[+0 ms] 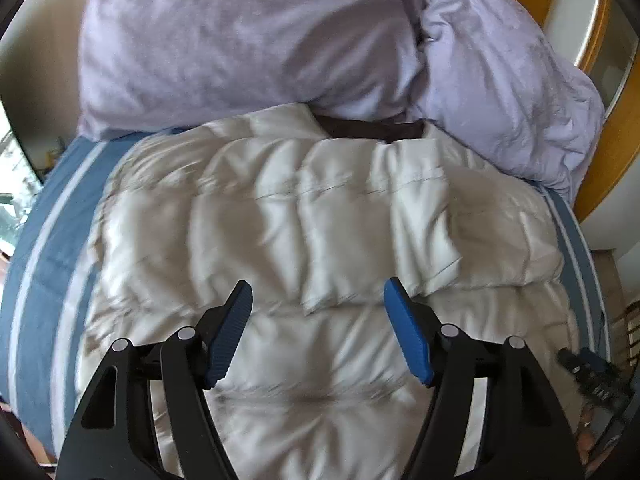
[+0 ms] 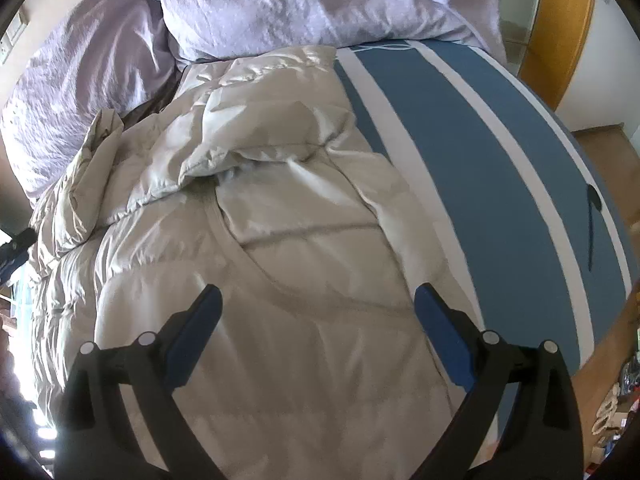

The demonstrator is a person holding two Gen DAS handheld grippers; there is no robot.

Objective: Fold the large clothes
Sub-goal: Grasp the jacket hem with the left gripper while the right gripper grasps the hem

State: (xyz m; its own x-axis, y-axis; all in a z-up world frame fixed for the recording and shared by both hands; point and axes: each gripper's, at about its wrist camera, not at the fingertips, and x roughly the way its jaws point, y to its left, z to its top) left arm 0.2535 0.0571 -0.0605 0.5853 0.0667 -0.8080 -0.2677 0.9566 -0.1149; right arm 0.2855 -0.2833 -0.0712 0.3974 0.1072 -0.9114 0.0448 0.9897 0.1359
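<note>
A large cream quilted puffer jacket (image 1: 312, 216) lies spread on a bed with a blue and white striped sheet (image 1: 44, 248). One sleeve (image 1: 420, 208) is folded across its body. My left gripper (image 1: 318, 300) hovers open and empty just above the jacket's middle. In the right wrist view the same jacket (image 2: 248, 240) fills the left and centre, with a bunched fold near its top. My right gripper (image 2: 316, 300) is open and empty above the jacket's lower part, close to its right edge. The right gripper also shows at the lower right of the left wrist view (image 1: 592, 372).
A lilac duvet and pillows (image 1: 248, 40) are piled at the head of the bed, also in the right wrist view (image 2: 304, 4). The striped sheet (image 2: 500, 152) runs to the bed's right edge. A wooden frame (image 2: 560, 20) and floor lie beyond.
</note>
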